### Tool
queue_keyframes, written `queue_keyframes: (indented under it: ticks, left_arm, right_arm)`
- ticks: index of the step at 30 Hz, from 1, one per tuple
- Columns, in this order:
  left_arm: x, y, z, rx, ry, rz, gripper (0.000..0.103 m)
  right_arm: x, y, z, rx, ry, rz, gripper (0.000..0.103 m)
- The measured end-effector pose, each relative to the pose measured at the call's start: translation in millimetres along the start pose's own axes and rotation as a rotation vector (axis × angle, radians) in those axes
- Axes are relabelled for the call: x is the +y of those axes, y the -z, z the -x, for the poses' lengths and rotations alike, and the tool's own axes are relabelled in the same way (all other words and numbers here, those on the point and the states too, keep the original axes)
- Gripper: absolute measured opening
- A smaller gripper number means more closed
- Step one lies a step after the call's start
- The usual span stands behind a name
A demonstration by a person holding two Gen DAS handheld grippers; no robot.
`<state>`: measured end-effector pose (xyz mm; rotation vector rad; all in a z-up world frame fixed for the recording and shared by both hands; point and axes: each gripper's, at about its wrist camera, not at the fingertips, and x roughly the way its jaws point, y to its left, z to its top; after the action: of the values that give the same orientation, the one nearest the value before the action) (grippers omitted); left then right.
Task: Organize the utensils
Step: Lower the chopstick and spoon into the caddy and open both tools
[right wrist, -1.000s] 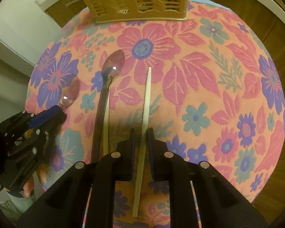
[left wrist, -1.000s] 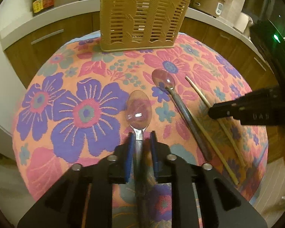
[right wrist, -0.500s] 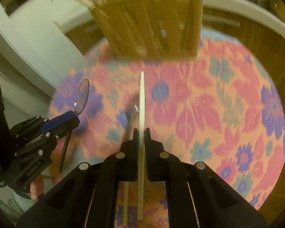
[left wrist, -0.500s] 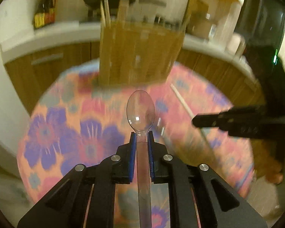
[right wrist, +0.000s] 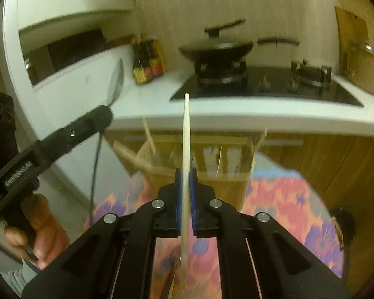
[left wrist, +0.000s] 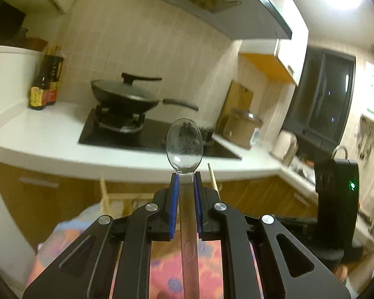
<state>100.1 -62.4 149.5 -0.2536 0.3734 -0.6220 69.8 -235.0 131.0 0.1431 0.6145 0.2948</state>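
Observation:
My left gripper [left wrist: 185, 174] is shut on a clear plastic spoon [left wrist: 184, 147], held up with the bowl pointing at the kitchen wall. It also shows from the side in the right wrist view [right wrist: 116, 79]. My right gripper [right wrist: 186, 172] is shut on a pale chopstick [right wrist: 186, 134], raised and pointing up. The tip of that chopstick shows in the left wrist view [left wrist: 213, 178]. The tan utensil basket [right wrist: 212, 159] stands at the far edge of the floral table [right wrist: 286, 204], below and ahead of both grippers.
A white counter [left wrist: 49, 139] with a stove and a black wok [left wrist: 127, 97] lies behind the table. Sauce bottles [left wrist: 46, 84] stand at the counter's left. The right gripper's black body [left wrist: 336, 199] is at my right. A spoon and a chopstick lie low on the table [right wrist: 173, 284].
Both grippers lifted their utensils off the table and tilted up. The views swung from the tablecloth to the counter and wall. The basket now sits low in view.

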Motion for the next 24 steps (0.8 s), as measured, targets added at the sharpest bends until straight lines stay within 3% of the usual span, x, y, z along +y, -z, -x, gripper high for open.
queue_keyframes:
  ticks: [6, 13, 21, 24]
  left_arm:
    - [2, -10, -46, -0.062, -0.02, 0.041, 0.01]
    - [14, -4, -81, -0.105, -0.071, 0.034, 0.01]
    - [18, 10, -101, -0.145, -0.144, -0.034, 0.01]
    - [19, 16, -99, -0.153, -0.134, -0.05, 0.011]
  right_arm:
    - [-19, -36, -12, -0.143, 0.053, -0.02, 0.004]
    - [-47, -54, -29, -0.351, 0.108, -0.053, 0.004]
    - [-61, -49, -56, -0.401, 0.136, -0.077, 0.004]
    - [-58, -41, -57, -0.403, 0.138, -0.053, 0.004]
